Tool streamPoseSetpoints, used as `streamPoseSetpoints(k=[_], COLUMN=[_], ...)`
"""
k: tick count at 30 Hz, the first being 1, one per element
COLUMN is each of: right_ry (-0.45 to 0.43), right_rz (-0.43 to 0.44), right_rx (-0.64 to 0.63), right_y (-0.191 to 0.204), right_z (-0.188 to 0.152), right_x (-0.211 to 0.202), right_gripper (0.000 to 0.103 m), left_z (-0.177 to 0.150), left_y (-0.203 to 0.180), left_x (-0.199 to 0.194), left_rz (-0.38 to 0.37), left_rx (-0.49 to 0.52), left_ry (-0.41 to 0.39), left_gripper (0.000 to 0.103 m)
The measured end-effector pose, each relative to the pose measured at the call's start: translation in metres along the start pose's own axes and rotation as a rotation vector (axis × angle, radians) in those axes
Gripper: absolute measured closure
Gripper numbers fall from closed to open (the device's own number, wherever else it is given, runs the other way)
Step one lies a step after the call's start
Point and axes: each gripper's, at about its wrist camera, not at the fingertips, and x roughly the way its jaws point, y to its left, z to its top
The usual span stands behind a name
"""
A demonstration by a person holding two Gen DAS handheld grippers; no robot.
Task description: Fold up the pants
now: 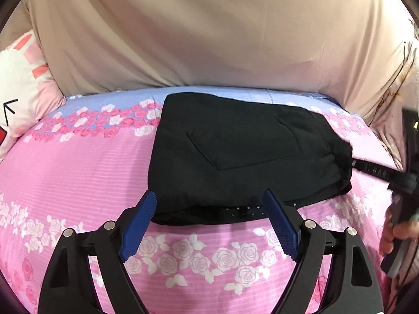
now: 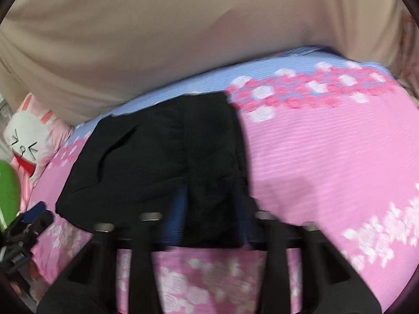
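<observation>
Black pants (image 1: 235, 154) lie folded into a compact stack on the pink floral bed sheet (image 1: 78, 172), a back pocket facing up. My left gripper (image 1: 209, 204) is open and empty, its blue pads straddling the stack's near edge. In the blurred right wrist view the pants (image 2: 146, 162) lie ahead and to the left. My right gripper (image 2: 209, 209) has its blue fingers (image 2: 175, 219) on either side of a bunched part of the pants at their right end; the blur hides whether they pinch it. The right gripper also shows in the left wrist view (image 1: 377, 172) at the stack's right edge.
A beige cloth backdrop (image 1: 209, 31) rises behind the bed. A white and pink bunny pillow (image 1: 23, 83) sits at the left. A hand (image 1: 395, 233) holds the right gripper at the far right. A green object (image 2: 7, 191) is at the left edge.
</observation>
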Motion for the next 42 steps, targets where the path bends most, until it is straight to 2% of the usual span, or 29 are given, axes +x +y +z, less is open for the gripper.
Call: streamPoseSetpoints(k=[3,5,7,9,10,11,12,13,14,15,18,20,21,22,23,24,25,26,27,29,31,33,34,35,36,37,38,41,42], right_ry=[-0.132,-0.154,-0.104,0.049,0.050,0.012,0.004,-0.016,-0.033,-0.031,0.025,0.062,0.070,0.061,0.069,0.078,0.068,0.047,0.020,-0.008,-0.007,0.075,0.067,0.045,0.036,0.009,-0.036,-0.121,-0.114], right_rz=[0.150,0.179,0.087,-0.030,-0.004,0.019,0.000,-0.018,-0.015,-0.006,0.016,0.034,0.054,0.069,0.118,0.141,0.122,0.110,0.118,0.148,0.139,0.051,0.044,0.048,0.054,0.047,0.021,0.015,0.003], right_rx=[0.013,0.018,-0.003,0.011,0.043,0.081,0.097,0.102,0.097,0.094,0.117,0.173,0.203,0.215,0.198,0.202,0.191,0.152,0.137,0.116,0.083,0.036,0.035,0.055,0.071,0.084,0.078,-0.007,-0.039], right_y=[0.013,0.009,0.000,-0.022,-0.031,-0.036,-0.037,-0.037,-0.036,-0.035,-0.036,-0.044,-0.046,-0.048,-0.042,-0.038,-0.033,-0.024,-0.018,-0.012,-0.010,-0.012,-0.015,-0.019,-0.024,-0.024,-0.020,0.004,0.009], right_z=[0.023,0.024,0.012,-0.013,-0.022,-0.025,-0.023,-0.020,-0.018,-0.017,-0.021,-0.026,-0.028,-0.030,-0.029,-0.027,-0.024,-0.020,-0.018,-0.018,-0.029,-0.048,-0.053,-0.055,-0.053,-0.051,-0.046,-0.035,-0.034], right_x=[-0.055,-0.065,-0.045,0.003,0.009,0.002,-0.003,-0.010,-0.015,-0.015,0.000,0.017,0.023,0.022,0.021,0.021,0.018,0.009,-0.003,-0.024,-0.031,-0.007,-0.003,-0.008,-0.016,-0.027,-0.041,-0.064,-0.060], right_gripper=[0.094,0.095,0.095,0.092,0.087,0.075,0.066,0.048,0.043,0.043,0.039,0.020,0.019,0.024,0.061,0.063,0.067,0.072,0.073,0.074,0.074,0.069,0.059,0.053,0.053,0.055,0.067,0.082,0.083], left_z=[0.004,0.007,0.008,0.008,0.007,0.007,0.006,0.006,0.007,0.007,0.006,0.004,0.004,0.006,0.008,0.010,0.012,0.014,0.018,0.020,0.016,0.005,-0.002,-0.005,-0.007,-0.007,-0.005,0.001,0.003], left_y=[0.010,0.020,0.027,0.036,0.040,0.044,0.049,0.053,0.060,0.064,0.080,0.087,0.089,0.089,0.088,0.083,0.078,0.076,0.073,0.073,0.076,0.074,0.073,0.074,0.076,0.077,0.078,0.072,0.067], left_x=[-0.005,-0.006,-0.004,0.001,0.004,0.006,0.008,0.011,0.016,0.020,0.046,0.064,0.067,0.068,0.071,0.073,0.073,0.069,0.059,0.038,0.025,0.036,0.045,0.048,0.042,0.036,0.028,0.008,0.006], left_rz=[-0.001,-0.004,0.008,0.010,0.001,-0.012,-0.034,-0.054,-0.089,-0.123,-0.234,-0.273,-0.287,-0.286,-0.290,-0.302,-0.312,-0.282,-0.274,-0.264,-0.272,-0.219,-0.196,-0.194,-0.191,-0.188,-0.177,-0.082,-0.058], left_rx=[-0.023,-0.047,-0.065,-0.091,-0.108,-0.127,-0.153,-0.181,-0.220,-0.247,-0.369,-0.437,-0.457,-0.465,-0.460,-0.437,-0.412,-0.392,-0.367,-0.345,-0.328,-0.293,-0.285,-0.288,-0.292,-0.293,-0.286,-0.224,-0.200], left_ry=[-0.007,-0.008,-0.007,0.011,0.024,0.034,0.043,0.059,0.084,0.101,0.196,0.240,0.230,0.213,0.221,0.222,0.230,0.223,0.203,0.161,0.158,0.196,0.219,0.216,0.202,0.189,0.169,0.089,0.080], left_gripper=[0.022,0.022,0.022,0.022,0.022,0.022,0.022,0.021,0.021,0.019,0.018,0.018,0.016,0.016,0.018,0.045,0.057,0.074,0.080,0.081,0.080,0.078,0.076,0.072,0.071,0.071,0.071,0.072,0.072])
